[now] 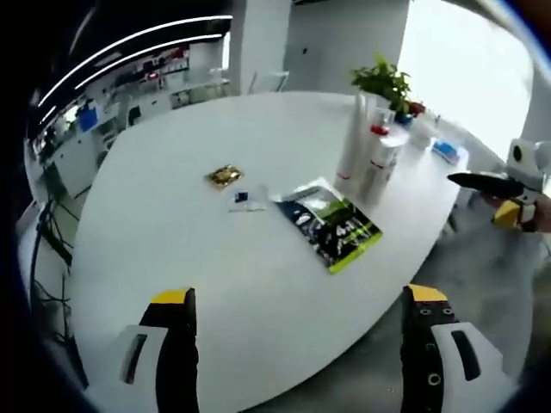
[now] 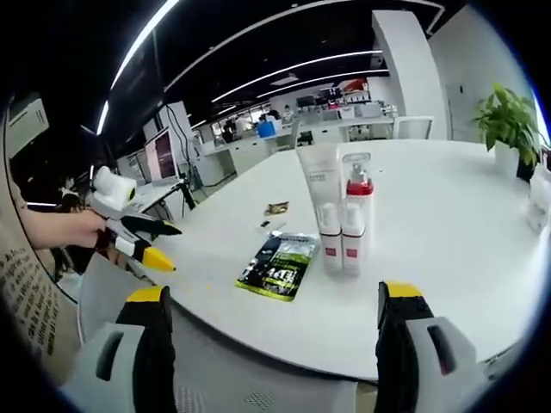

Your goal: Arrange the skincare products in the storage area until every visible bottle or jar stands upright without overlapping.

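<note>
Several skincare products stand upright in a tight cluster on the white table (image 1: 198,258): a tall white tube (image 2: 320,176), a clear pump bottle with a red collar (image 2: 357,185), and two small white bottles with red labels (image 2: 330,237). The same cluster (image 1: 366,155) appears in the left gripper view at the table's far right. My left gripper (image 1: 298,295) hangs over the near table edge, open and holding nothing. My right gripper (image 2: 274,294) is open too, off the table's edge facing the bottles. Each gripper shows in the other's view (image 2: 175,248) (image 1: 473,200), hand-held with jaws spread.
A green-and-black packet (image 2: 277,265) lies flat beside the bottles. A small gold packet (image 2: 276,207) and a white sachet (image 2: 269,226) lie farther in. A potted plant (image 2: 508,116) stands at the table's far end. Office desks and monitors fill the background.
</note>
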Available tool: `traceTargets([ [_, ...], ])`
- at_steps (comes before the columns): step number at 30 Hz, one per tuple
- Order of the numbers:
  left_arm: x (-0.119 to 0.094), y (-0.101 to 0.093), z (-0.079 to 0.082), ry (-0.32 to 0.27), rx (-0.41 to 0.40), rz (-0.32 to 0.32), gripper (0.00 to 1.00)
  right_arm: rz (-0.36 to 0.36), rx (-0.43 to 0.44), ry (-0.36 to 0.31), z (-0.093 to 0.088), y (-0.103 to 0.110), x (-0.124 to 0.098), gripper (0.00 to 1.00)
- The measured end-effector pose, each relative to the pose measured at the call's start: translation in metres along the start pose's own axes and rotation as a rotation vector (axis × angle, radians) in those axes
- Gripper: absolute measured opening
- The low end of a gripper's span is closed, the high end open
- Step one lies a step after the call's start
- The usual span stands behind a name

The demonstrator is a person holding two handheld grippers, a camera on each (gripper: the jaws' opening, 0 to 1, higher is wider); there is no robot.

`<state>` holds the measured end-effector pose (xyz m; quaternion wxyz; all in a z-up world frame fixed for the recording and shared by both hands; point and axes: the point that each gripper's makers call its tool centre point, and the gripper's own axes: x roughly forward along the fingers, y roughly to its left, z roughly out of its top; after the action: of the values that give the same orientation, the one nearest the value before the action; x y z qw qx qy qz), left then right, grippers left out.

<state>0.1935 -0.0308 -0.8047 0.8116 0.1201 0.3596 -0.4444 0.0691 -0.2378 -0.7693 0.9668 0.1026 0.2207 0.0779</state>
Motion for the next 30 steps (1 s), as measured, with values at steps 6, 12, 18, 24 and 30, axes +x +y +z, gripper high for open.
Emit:
traceTargets([
  [6,-0.010,0.003,-0.006,-0.007,-0.027,0.014,0.97,0.004,-0.007,0.006,0.001,0.002,0.001,0.99],
  [12,-0.011,0.008,-0.016,0.001,-0.064,0.021,0.97,0.006,-0.010,0.011,0.001,0.003,0.003,0.99],
  [18,-0.009,0.012,-0.010,-0.013,-0.072,0.025,0.97,0.008,-0.016,0.017,0.002,0.005,0.006,0.99],
  [24,-0.008,0.011,-0.012,0.002,-0.061,0.011,0.97,0.009,-0.016,0.020,0.002,0.006,0.006,0.99],
  [30,-0.005,0.015,-0.012,0.026,-0.056,0.010,0.97,0.010,-0.010,0.026,0.001,0.004,0.007,0.99],
])
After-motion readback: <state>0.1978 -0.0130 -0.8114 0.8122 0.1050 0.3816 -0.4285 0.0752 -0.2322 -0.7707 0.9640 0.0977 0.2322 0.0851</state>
